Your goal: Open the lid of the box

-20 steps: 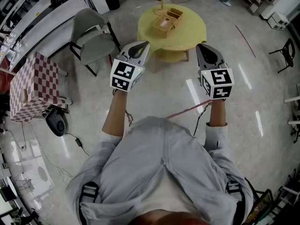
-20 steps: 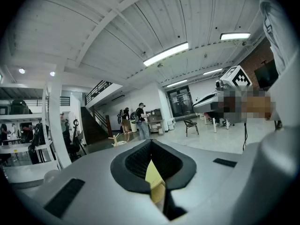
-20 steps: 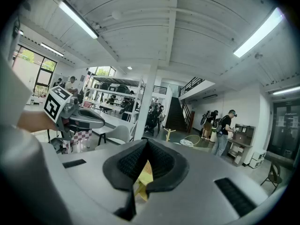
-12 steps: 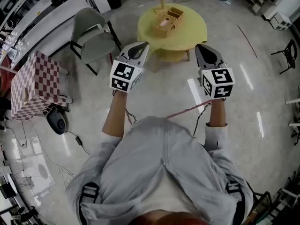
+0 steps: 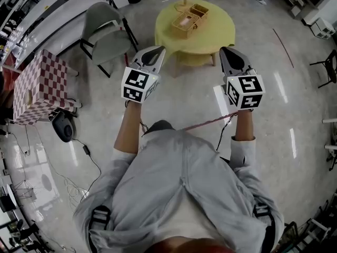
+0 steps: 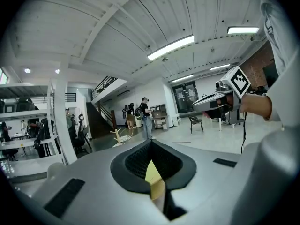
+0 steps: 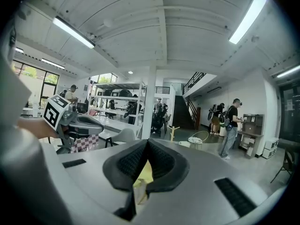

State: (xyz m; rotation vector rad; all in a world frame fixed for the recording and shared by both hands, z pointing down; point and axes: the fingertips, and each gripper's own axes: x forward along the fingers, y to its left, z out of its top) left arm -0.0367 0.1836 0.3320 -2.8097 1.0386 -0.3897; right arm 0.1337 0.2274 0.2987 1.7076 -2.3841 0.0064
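Head view: box [image 5: 190,19] on table [image 5: 216,35] slightly higher than before.

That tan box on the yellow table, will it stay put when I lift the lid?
Probably not. The box looks thin-walled and small beside the table, so it is likely light and apt to slide on that plain top. It looks rigid, so it should not flex.

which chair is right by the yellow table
The grey chair, which stands just left of the round yellow table. The black chair is thin-framed and sits far off at the head view's right edge, well away from the table.
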